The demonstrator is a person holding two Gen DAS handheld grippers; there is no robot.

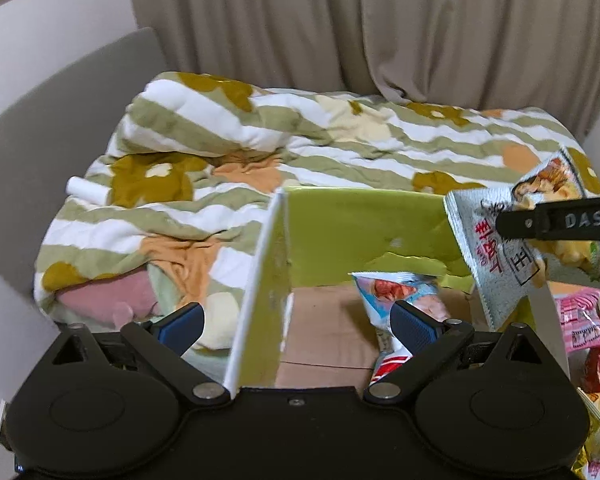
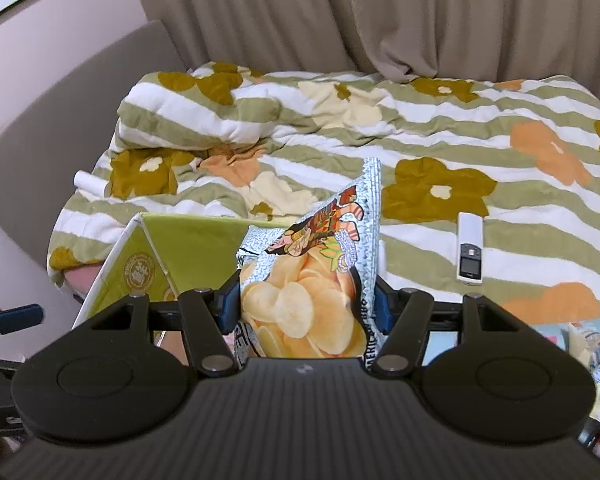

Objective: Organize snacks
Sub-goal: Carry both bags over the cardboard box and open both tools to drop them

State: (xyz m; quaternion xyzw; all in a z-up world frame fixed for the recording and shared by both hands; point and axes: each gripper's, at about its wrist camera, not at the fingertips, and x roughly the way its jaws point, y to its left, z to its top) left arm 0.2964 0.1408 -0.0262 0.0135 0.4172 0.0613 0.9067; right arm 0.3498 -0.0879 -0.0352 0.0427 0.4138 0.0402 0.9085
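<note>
A green cardboard box (image 1: pixel 364 220) with raised flaps stands open on the bed; it also shows in the right wrist view (image 2: pixel 188 248). My left gripper (image 1: pixel 296 322) is open, its jaws straddling the box's left flap (image 1: pixel 268 280), one finger outside, one inside. A small blue-and-red snack packet (image 1: pixel 396 292) stands inside the box by my right finger. My right gripper (image 2: pixel 304 306) is shut on a silver potato chip bag (image 2: pixel 312 280), held over the box; the bag also shows in the left wrist view (image 1: pixel 500 248).
Pink, red and yellow snack packets (image 1: pixel 588 328) lie right of the box. A flowered striped quilt (image 2: pixel 420 140) covers the bed. A white remote (image 2: pixel 470 254) lies on it. Curtains (image 1: pixel 380 20) hang behind; a grey headboard (image 1: pixel 40 120) stands at left.
</note>
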